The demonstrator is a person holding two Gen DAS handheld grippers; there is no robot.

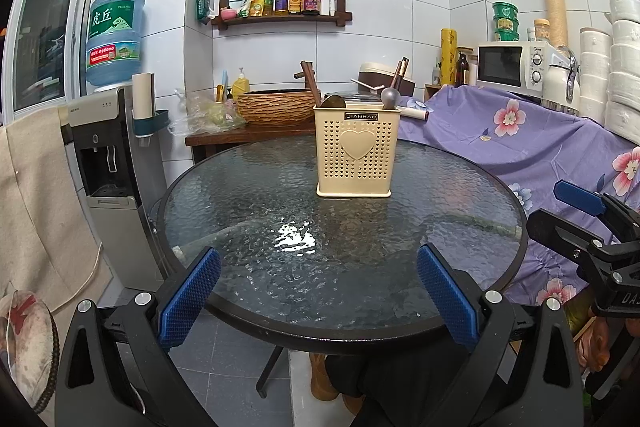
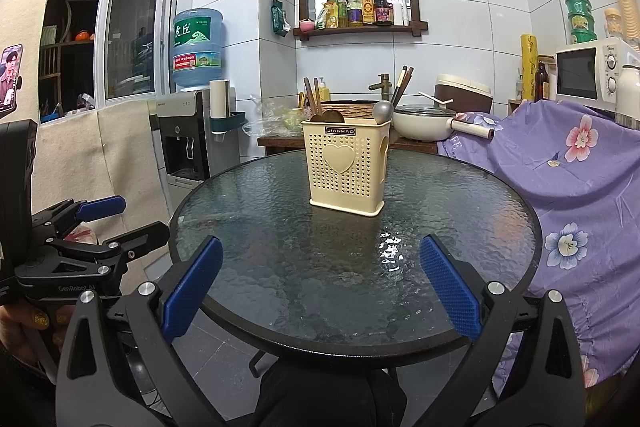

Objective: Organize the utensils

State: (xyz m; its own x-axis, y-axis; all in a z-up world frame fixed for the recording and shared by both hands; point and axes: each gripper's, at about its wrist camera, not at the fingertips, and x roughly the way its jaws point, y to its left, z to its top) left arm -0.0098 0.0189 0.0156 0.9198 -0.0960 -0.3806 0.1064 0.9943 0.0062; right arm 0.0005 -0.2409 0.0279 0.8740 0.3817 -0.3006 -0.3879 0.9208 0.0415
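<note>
Round glass-topped table (image 1: 280,187) with a dark rim, pebbled surface catching a bright glare patch near the middle. Cream plastic utensil holder (image 1: 356,151) standing upright on the far half of it, heart shape moulded on the front, rows of little perforations, "JIANHAO" label up top. Same holder (image 2: 346,169) from the right wrist view, turned slightly so a side cutout shows. Sticking out the top: a metal ladle (image 1: 390,98) on the right side with its round bowl up, something flat, rounded and brownish (image 1: 334,102) on the left side (spatula or spoon, can't tell), plus wooden chopsticks (image 2: 401,85) leaning right and a couple of wooden handles (image 2: 311,95) on the left. Rest of the tabletop bare glass. Left gripper (image 1: 318,291) hovering over the near edge of the table, blue pads spread wide, gripping nothing. Right gripper (image 2: 320,287) doing the same on its side, also spread wide and empty, well short of the holder. Each gripper visible in the other's camera off to the side, the right one (image 1: 580,227) past the table's right rim over the purple flowered cloth (image 1: 520,135). Background stuff: water dispenser (image 1: 108,131) with a blue jug on the left, white microwave (image 1: 512,67) on the right, wooden wall shelf (image 1: 284,15) with sauce bottles, and a white pot with a lid (image 2: 424,123) behind the holder.
</note>
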